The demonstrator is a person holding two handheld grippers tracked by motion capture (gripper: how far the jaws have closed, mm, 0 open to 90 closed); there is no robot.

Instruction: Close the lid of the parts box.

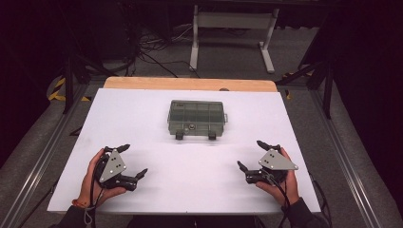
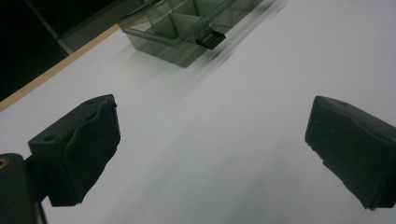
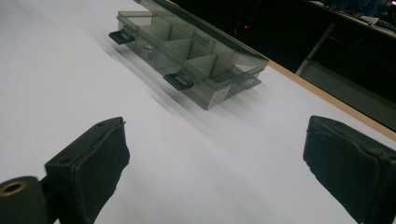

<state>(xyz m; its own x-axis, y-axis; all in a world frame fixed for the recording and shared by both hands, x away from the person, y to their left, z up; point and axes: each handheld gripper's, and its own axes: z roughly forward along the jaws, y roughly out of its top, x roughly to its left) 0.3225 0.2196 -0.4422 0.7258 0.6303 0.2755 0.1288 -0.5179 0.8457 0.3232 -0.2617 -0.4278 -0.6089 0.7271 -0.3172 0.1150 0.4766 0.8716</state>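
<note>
A smoky clear plastic organizer box (image 1: 196, 118) with a shut lid and two black latches lies at the middle of the white table (image 1: 142, 114). The box (image 2: 187, 28) also appears at the top of the left gripper view, and the box (image 3: 191, 56) shows its inner dividers in the right gripper view. My left gripper (image 1: 135, 159) rests near the front left, open, with nothing between its jaws. My right gripper (image 1: 249, 154) sits near the front right, open and empty too. Both are well short of the box.
A wooden strip (image 1: 190, 84) runs along the table's far edge. Beyond it stand a white desk frame (image 1: 233, 33) and cables on the floor. Metal rails (image 1: 43, 147) flank the table on both sides.
</note>
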